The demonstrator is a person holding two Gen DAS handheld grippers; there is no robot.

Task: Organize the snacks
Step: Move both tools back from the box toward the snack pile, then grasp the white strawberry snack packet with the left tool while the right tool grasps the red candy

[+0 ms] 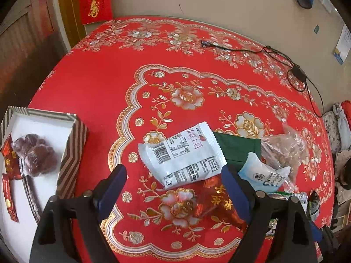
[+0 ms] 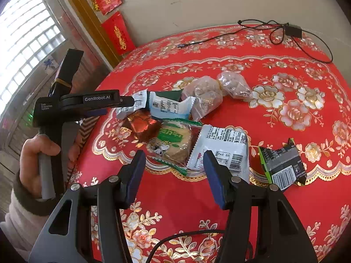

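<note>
Loose snack packets lie in a heap on the red flowered tablecloth (image 1: 87, 92). My left gripper (image 1: 173, 175) is open, its fingers straddling the near end of a white barcode packet (image 1: 184, 153) without touching it. A red foil sweet (image 1: 219, 201) lies by its right finger. My right gripper (image 2: 174, 164) hangs open just above a green-printed cake packet (image 2: 173, 142) and a white packet (image 2: 221, 149), gripping neither. In the right wrist view a hand (image 2: 37, 153) holds the left gripper (image 2: 129, 102) over the far packets.
A striped box (image 1: 70, 153) at the left holds a clear bag of dark dates (image 1: 33, 153) and red packets (image 1: 8, 157). Clear nut bags (image 2: 204, 94), a pale blue packet (image 1: 263, 173), a green packet (image 1: 239, 146) and a black-green packet (image 2: 283, 164) lie around. A black cable (image 2: 285, 30) runs along the far edge.
</note>
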